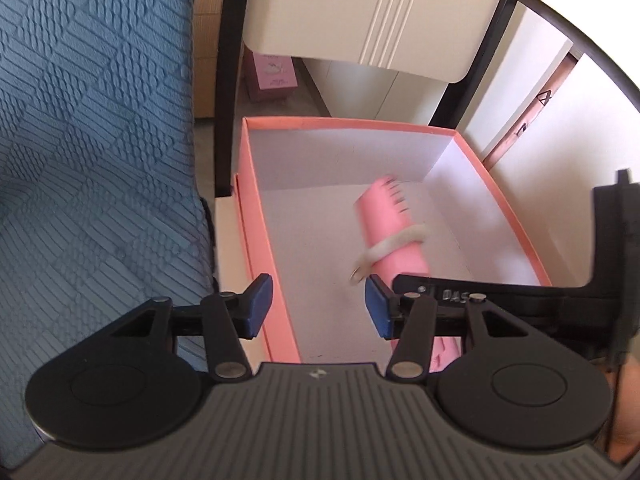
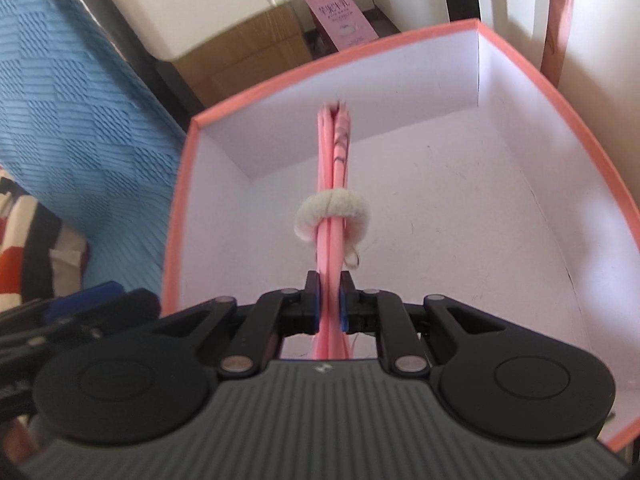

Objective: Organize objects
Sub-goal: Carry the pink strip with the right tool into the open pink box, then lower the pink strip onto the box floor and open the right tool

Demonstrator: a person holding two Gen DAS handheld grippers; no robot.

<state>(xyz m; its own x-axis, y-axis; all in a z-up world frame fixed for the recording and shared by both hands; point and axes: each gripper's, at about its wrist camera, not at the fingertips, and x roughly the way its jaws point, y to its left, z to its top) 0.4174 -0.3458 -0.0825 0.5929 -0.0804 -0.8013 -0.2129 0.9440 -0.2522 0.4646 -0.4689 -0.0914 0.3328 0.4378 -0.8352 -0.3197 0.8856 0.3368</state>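
Note:
An open pink box with a white inside stands on a chair seat. My right gripper is shut on the near end of a flat pink measuring strip, folded and bound by a fuzzy white band. The strip points down into the box, above its floor. In the left wrist view the same strip slants over the box floor. My left gripper is open and holds nothing. Its fingers straddle the box's left wall without touching it.
A blue textured cloth lies left of the box. The chair's cream backrest and black frame rise behind it. On the floor beyond are a pink carton and a cardboard box. A striped cloth shows at far left.

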